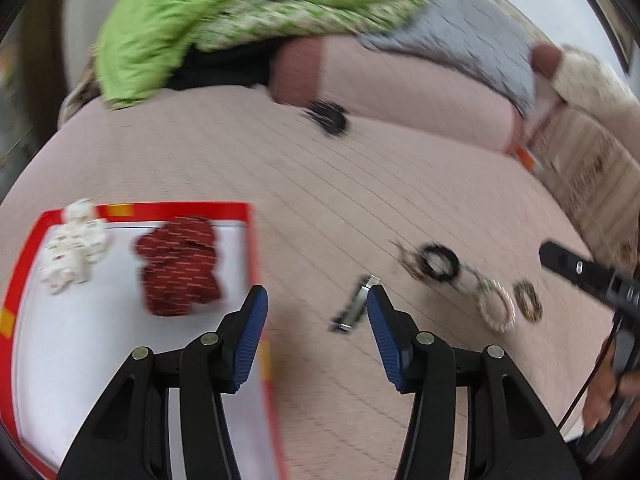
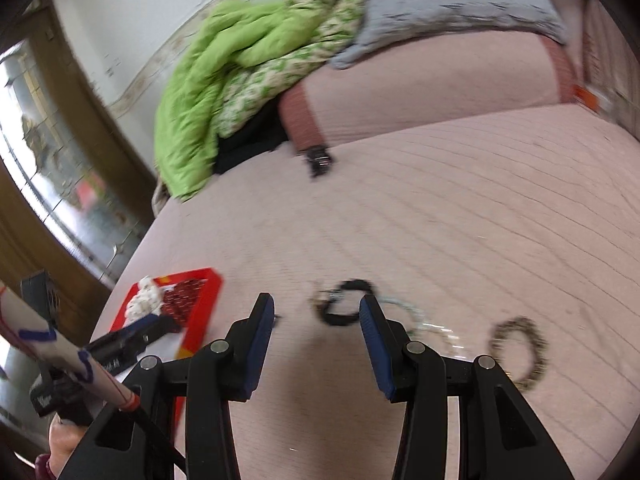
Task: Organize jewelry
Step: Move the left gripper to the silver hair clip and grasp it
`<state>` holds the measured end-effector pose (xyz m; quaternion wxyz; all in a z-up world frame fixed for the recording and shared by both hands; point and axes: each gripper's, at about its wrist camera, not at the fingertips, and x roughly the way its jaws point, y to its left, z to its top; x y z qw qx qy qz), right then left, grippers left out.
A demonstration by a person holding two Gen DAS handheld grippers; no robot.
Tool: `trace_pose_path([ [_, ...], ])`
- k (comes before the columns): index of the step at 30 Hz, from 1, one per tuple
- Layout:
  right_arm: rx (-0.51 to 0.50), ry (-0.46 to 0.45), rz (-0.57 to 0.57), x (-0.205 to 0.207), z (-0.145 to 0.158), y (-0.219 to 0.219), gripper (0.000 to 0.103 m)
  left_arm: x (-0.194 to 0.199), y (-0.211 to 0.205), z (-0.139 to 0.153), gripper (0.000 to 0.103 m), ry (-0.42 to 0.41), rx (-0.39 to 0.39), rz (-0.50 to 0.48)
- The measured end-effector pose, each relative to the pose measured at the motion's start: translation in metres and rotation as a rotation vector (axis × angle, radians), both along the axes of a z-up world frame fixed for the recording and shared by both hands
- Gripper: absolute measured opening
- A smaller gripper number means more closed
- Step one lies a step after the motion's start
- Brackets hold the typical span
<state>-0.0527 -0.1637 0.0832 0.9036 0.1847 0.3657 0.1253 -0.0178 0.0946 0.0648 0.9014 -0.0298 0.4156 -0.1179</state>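
On the pink bedspread [image 1: 280,168], your jewelry lies loose: a hair clip [image 1: 352,306] just ahead of your left gripper [image 1: 316,306], and a black ring [image 2: 344,304] ahead of your right gripper [image 2: 317,314]. Both sets of fingers are spread and hold nothing. Closing on the soft cover could pinch fabric, and the blur suggests you may miss the box [image 1: 248,216].

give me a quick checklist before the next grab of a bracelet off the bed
1. Left hand-held gripper open: ok.
2. Right hand-held gripper open: ok.
3. Nothing held in either: ok.
4. Black bracelet lined up between the right fingers: ok, roughly.
5. Bracelets separate for a clean pick: not ok; the black one overlaps a pale bracelet chain.
6. Red-rimmed tray has free space: ok.
7. Sharp view: not ok, motion blur.
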Motion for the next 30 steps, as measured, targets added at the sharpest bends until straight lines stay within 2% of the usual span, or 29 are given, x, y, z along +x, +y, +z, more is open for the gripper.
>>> trace_pose_path([
  [5, -0.012, 0.022, -0.044, -0.007, -0.01, -0.036, 0.048, 0.008, -0.03, -0.016, 0.051, 0.043, 0.044, -0.054],
  [15, 0.033, 0.117, -0.117, -0.012, -0.034, -0.095, 0.048, 0.024, -0.062, -0.038, 0.048, 0.084, 0.128, -0.052],
  [20, 0.063, 0.135, -0.132, -0.013, -0.038, -0.108, 0.048, 0.034, -0.067, -0.052, 0.033, 0.117, 0.165, -0.031],
  [27, 0.06, 0.152, -0.134, -0.012, -0.039, -0.109, 0.048, 0.036, -0.075, -0.057, 0.03, 0.101, 0.219, -0.023],
  [30, 0.052, 0.163, -0.139, -0.01, -0.041, -0.11, 0.048, 0.033, -0.079, -0.056, 0.019, 0.1, 0.209, -0.035],
])
